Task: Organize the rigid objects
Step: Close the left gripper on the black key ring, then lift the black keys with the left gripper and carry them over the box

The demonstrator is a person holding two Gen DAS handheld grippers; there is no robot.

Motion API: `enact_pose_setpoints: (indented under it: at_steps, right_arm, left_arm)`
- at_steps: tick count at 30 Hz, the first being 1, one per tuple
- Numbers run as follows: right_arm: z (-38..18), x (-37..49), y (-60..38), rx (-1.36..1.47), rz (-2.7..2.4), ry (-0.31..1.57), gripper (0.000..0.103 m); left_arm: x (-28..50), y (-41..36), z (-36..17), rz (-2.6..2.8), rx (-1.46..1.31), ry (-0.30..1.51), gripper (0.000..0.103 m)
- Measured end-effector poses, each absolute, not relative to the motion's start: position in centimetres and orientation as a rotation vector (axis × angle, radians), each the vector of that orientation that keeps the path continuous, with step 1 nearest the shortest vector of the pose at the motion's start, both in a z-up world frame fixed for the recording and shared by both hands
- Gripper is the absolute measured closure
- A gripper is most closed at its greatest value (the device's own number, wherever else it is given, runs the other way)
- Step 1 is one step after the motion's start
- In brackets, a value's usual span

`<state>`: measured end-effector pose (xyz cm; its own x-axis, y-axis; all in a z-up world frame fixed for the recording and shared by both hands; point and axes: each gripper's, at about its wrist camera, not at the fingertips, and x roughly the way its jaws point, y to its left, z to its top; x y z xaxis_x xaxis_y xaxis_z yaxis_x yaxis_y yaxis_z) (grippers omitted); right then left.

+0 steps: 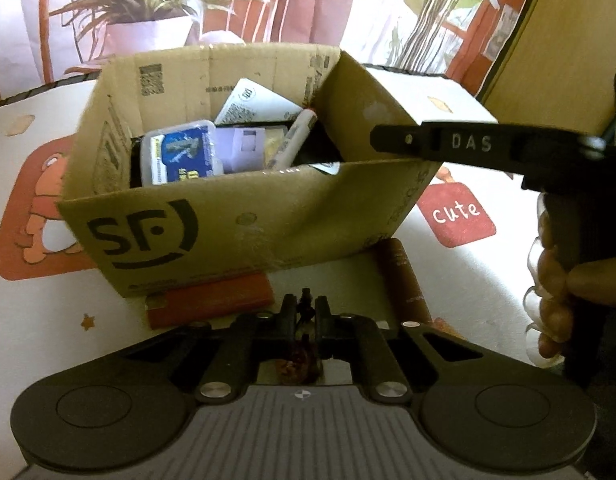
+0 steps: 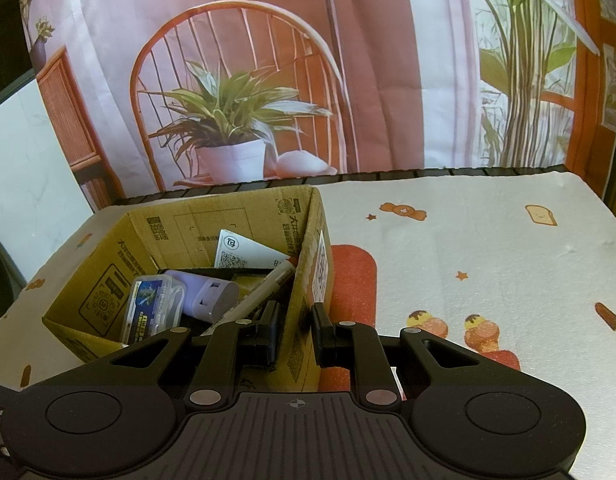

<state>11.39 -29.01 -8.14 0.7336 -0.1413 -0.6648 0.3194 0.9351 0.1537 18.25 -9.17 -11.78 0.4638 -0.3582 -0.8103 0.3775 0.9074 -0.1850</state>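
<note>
Running this one remotely, here's where I'm at. The whole job sits on a cartoon-print tablecloth (image 2: 468, 240), and the cardboard box (image 1: 268, 216) in the middle is the collecting bin.

The right gripper (image 2: 295, 320) is clamped over the box's side wall, one finger inside and one outside. I reckon that's just to pin the box down so it doesn't skate around while stuff gets dropped in. The hand (image 1: 552, 280) on that handle shows in the left view.

Already inside the box:
- a blue-labelled plastic case (image 1: 180, 152)
- a lilac cylinder (image 2: 212, 292)
- a white card (image 2: 244, 252), leaning on the back wall
- a marker (image 1: 292, 136), propped in the corner

A flat red pack (image 1: 212, 302) and a brown tube (image 1: 404, 276) are outside on the cloth, tight against the box's front wall — my guess is they're next.

The left gripper (image 1: 306, 308) sits low in front of the box, fingers clenched on a thin dark little object (image 1: 306, 298). It's too small for me to say what it is — probably headed up and over the front wall.
</note>
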Motion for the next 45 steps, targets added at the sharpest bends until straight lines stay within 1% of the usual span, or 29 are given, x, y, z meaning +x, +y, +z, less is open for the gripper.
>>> enact_pose_setpoints:
  at_steps: [4,6,21,28,39,45]
  right_arm:
    - [-8.1,11.4,-28.9,0.266,-0.257,0.704,0.086]
    - [-8.2,11.4,-29.0,0.267,-0.258,0.704,0.086]
    - [-8.2,11.5,-29.0,0.265,-0.258,0.705,0.086]
    - [-8.2,11.5,-28.9,0.265,-0.258,0.706,0.086]
    - [-8.2,11.5,-29.0,0.266,-0.257,0.705,0.086]
    - [-8.2,11.5,-29.0,0.266,-0.257,0.705,0.086]
  left_arm:
    - [17.6,-8.1,-10.6,-0.442,0.014,0.957,0.094]
    - [17.3,-7.5,-9.8,-0.421,0.009,0.904,0.094]
    - [15.8,-3.1,-4.9,-0.332,-0.025,0.788,0.095]
    - [15.7,-1.8,-1.8,-0.312,-0.046,0.701,0.095]
    - [17.7,-1.4,1.2,-0.295,-0.094,0.622,0.095]
    - [19.2,-2.9,1.5,-0.318,-0.088,0.615,0.095]
